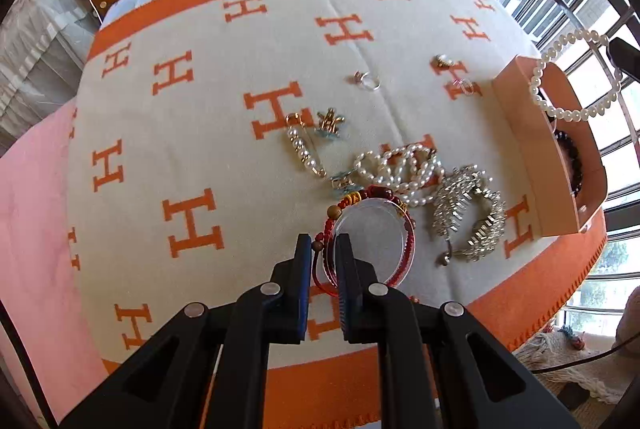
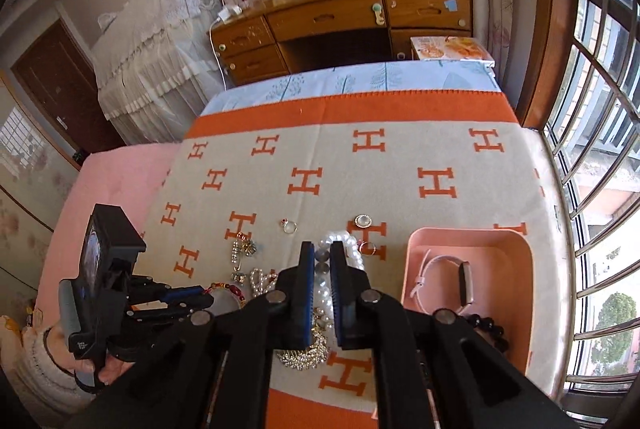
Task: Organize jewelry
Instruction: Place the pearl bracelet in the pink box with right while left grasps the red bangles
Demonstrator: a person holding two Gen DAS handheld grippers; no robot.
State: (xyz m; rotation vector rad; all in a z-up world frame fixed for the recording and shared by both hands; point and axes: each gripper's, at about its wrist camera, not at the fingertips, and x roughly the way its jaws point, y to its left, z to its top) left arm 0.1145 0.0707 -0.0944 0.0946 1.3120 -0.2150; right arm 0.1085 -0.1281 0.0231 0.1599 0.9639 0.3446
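The pink tray (image 2: 472,241) holds a watch (image 2: 460,283) and dark beads (image 2: 490,329); beside it, the right gripper (image 2: 322,261) grips a pearl necklace (image 2: 348,249), while the left gripper (image 1: 323,249) clamps a red bracelet (image 1: 372,241).

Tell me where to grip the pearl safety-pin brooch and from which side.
Grip the pearl safety-pin brooch across its narrow middle, coming straight down from above. It lies flat on the blanket, long and slim, so its thin width fits between the fingers. The gold charm lies close by its looped end, so stay clear of that end.
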